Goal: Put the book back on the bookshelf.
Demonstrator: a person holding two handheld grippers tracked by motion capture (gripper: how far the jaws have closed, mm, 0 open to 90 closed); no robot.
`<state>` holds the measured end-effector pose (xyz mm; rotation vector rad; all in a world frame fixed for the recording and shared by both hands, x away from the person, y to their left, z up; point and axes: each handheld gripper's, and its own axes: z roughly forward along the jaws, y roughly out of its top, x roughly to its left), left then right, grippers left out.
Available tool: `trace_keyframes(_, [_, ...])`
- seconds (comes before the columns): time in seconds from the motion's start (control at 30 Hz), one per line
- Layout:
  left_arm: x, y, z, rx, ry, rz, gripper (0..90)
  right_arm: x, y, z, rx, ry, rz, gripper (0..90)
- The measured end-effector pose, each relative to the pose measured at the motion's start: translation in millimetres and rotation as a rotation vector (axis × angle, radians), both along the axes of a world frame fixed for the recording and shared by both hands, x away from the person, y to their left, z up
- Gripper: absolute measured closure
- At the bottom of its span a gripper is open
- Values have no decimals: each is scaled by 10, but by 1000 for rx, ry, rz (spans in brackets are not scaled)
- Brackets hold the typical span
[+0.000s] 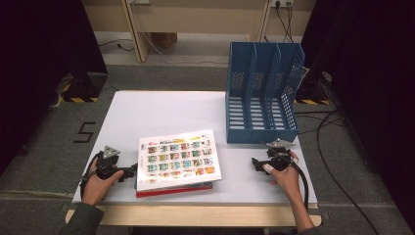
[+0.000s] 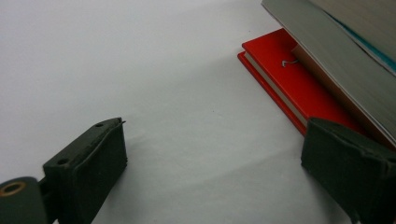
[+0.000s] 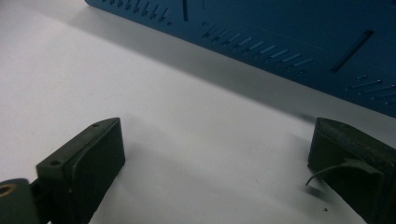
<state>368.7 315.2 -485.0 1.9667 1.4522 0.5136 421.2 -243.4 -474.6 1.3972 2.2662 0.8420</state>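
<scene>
Two books lay stacked left of the blue plastic file rack (image 1: 263, 93): a picture-covered book (image 1: 178, 159) on a red hardcover book (image 2: 299, 84). Your left gripper (image 1: 133, 171) was spread wide beside them, your right gripper (image 1: 254, 163) spread too. You probably needed to slide one jaw under gently.

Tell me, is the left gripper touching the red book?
Cannot tell. In the left gripper view the left gripper is open, and one jaw overlaps the red book; contact or a gap isn't plain.

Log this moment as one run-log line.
left gripper: open, beside book stack | right gripper: open, near blue file rack | nothing held
</scene>
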Motion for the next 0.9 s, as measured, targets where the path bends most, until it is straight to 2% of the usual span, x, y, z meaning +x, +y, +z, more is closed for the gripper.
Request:
trace_keyframes(0.47, [0,2,1,-1,0,-1,59,1,10,1,-5,7,-25,18])
trace_keyframes(0.57, [1,4,1,-3,1,-1,60,-4,10,8,3,7,-23,38])
trace_keyframes(0.6, [1,4,1,-3,0,0,60,-5,4,9,6,-1,-10,69])
trace_keyframes(0.63, [1,7,3,-9,1,1,62,-12,2,28,15,-10,-9,185])
trace_keyframes(0.67, [1,7,3,-9,1,1,66,-13,-3,42,26,-18,-10,220])
trace_keyframes(0.7, [0,11,5,-12,1,3,66,-13,-3,42,26,-18,-10,220])
trace_keyframes(0.73, [-1,16,5,-15,-2,6,81,-25,-4,65,71,-20,-5,126])
trace_keyframes(0.77, [-4,26,9,-14,-5,8,81,-25,-4,65,71,-20,-5,126])
trace_keyframes(0.83, [-14,52,16,-26,-11,22,124,-45,0,99,104,-35,18,199])
trace_keyframes(0.9, [-25,85,30,-57,-11,40,149,-70,22,135,130,-49,42,147])
